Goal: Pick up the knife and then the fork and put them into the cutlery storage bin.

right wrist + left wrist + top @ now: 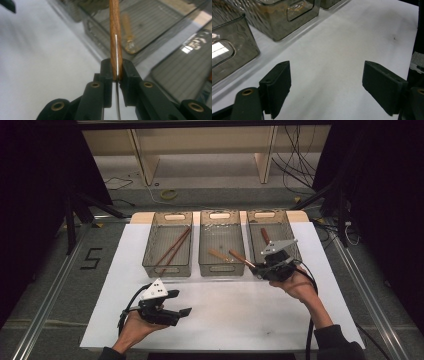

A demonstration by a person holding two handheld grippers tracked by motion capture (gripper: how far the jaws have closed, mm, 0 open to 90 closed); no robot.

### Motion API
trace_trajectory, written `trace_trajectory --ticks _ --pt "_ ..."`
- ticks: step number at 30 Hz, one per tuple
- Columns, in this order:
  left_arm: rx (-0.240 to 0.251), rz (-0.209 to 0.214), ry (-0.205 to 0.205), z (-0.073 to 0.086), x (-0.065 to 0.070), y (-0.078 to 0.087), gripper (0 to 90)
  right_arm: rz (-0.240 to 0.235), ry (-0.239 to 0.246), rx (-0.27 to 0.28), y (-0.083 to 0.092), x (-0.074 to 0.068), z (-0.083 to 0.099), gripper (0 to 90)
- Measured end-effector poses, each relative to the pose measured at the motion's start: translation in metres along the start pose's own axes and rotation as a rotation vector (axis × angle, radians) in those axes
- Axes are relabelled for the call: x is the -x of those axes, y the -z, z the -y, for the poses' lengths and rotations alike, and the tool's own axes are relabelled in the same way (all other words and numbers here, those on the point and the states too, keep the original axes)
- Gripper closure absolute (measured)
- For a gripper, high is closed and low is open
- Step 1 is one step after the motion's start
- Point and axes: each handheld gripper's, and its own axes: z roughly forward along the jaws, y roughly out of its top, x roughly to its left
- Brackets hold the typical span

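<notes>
— Jaws of the right gripper are seen clenched on a wooden-handled utensil, aren't they?

— Yes; it is held at the front edge of the middle bin, its handle pointed over that bin.

— And the left gripper?

— Its jaws are spread wide, nothing between them, above the white sheet.

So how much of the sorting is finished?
Some looks done: two chopsticks lie in the left bin, a wooden-handled piece lies in the middle bin, and another one lies in the right bin. In hand: the right tongs pinch a wooden-handled utensil near the middle bin. The left tongs are open and empty over the white sheet. Left to do: drop that utensil in a bin.
</notes>
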Motion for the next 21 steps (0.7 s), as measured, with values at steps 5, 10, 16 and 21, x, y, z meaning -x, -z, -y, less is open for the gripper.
trace_trajectory --ticks 5,10,16,21 --pt "0.030 -0.004 0.039 0.004 -0.006 0.001 22.6 0.043 -0.050 0.013 0.003 0.020 -0.005 81.5" --pt "0.039 -0.015 0.045 0.007 -0.007 0.003 22.4 0.091 -0.096 0.011 0.003 0.041 -0.010 81.5" --pt "0.040 -0.024 0.059 0.010 -0.009 0.003 21.9 0.147 -0.161 0.004 0.000 0.066 -0.017 81.5" --pt "0.050 -0.036 0.061 0.011 -0.009 0.005 21.5 0.176 -0.203 0.002 -0.005 0.078 -0.020 81.5"
